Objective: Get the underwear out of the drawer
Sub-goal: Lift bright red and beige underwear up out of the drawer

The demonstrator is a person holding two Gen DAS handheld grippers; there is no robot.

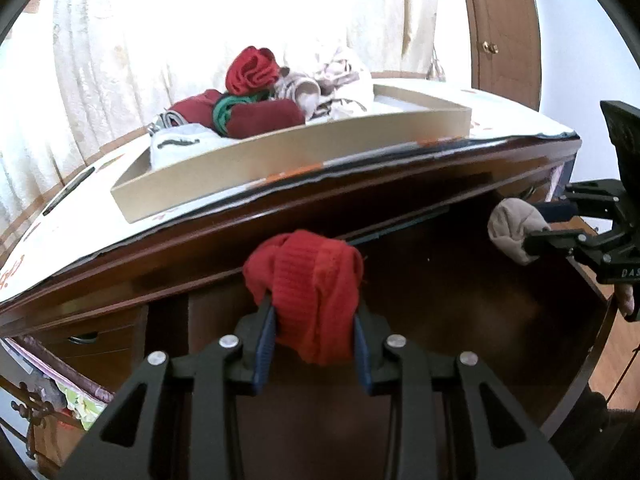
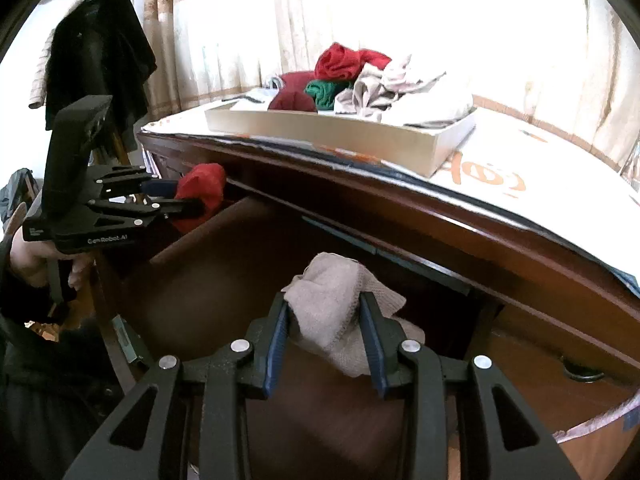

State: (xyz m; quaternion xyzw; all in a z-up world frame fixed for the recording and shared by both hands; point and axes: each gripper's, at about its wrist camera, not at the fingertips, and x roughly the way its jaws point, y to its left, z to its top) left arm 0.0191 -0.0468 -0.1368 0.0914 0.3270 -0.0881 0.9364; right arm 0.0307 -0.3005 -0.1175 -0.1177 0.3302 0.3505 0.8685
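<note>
My left gripper [image 1: 314, 304] is shut on a bunched red piece of underwear [image 1: 312, 280], held above the open dark wooden drawer [image 1: 460, 300]. The same gripper [image 2: 192, 200] and red bundle [image 2: 200, 192] appear at the left of the right wrist view. My right gripper [image 2: 326, 308] is shut on a beige piece of underwear [image 2: 340, 304] over the drawer. It shows at the right edge of the left wrist view as a gripper [image 1: 536, 226] clamping a beige wad [image 1: 512, 228]. The drawer's inside looks dark and bare where visible.
On the dresser top [image 1: 80, 216] stands a shallow cardboard tray [image 1: 280, 152] heaped with red, maroon, green, white and beige garments [image 1: 252, 68]. Pale curtains hang behind. A dark jacket [image 2: 96, 52] hangs at the left, a wooden door [image 1: 504, 28] at the right.
</note>
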